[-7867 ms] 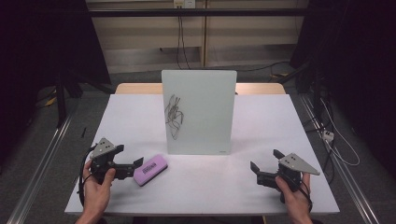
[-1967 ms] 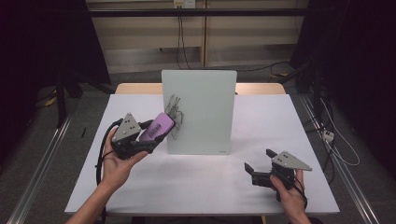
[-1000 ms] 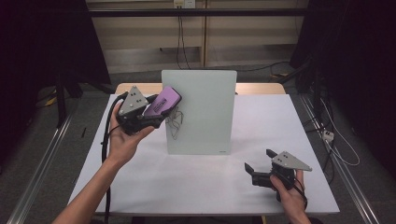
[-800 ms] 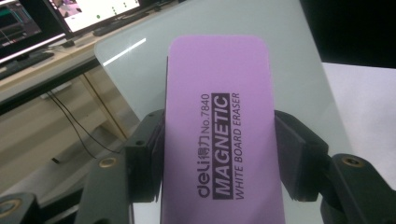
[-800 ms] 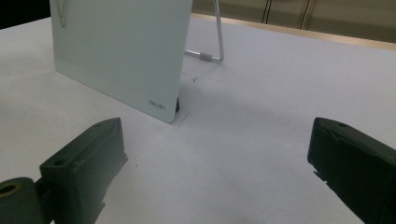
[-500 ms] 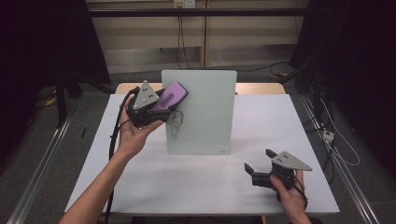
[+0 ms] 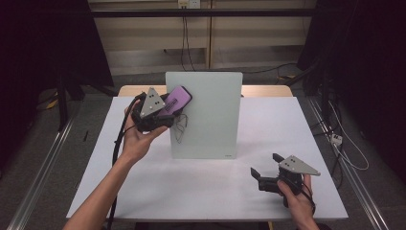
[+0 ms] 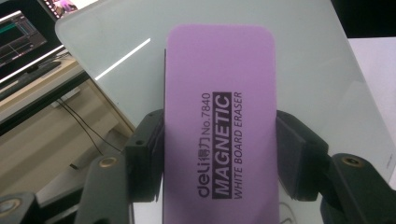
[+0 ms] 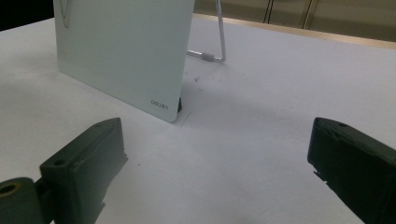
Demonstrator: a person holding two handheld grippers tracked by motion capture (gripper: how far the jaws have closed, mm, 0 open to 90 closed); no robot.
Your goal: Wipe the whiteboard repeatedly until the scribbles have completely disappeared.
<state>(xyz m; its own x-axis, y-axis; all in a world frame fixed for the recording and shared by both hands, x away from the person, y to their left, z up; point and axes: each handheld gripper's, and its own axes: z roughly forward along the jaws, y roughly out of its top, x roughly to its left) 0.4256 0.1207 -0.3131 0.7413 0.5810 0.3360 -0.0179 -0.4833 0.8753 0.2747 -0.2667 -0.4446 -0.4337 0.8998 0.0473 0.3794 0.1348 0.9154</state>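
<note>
A small glass whiteboard (image 7: 203, 115) stands upright on the white table (image 7: 287, 124), with a black scribble (image 7: 180, 125) near its left edge. My left gripper (image 7: 165, 112) is raised at the board's upper left corner, shut on a purple magnetic whiteboard eraser (image 7: 175, 100). In the left gripper view the eraser (image 8: 219, 135) sits between both pads, facing the board (image 8: 308, 60). My right gripper (image 7: 261, 178) rests low at the table's front right, open, with nothing between its jaws. The right gripper view has the board's lower corner (image 9: 135, 60) ahead.
The board's wire stand (image 9: 219, 42) rests on the table behind it. Cables (image 7: 342, 143) lie on the floor to the right. A monitor (image 8: 23, 32) shows at the left beyond the board.
My left gripper has carried the eraser up from the table and rightwards to the board's upper left corner. The right gripper has stayed in place.
</note>
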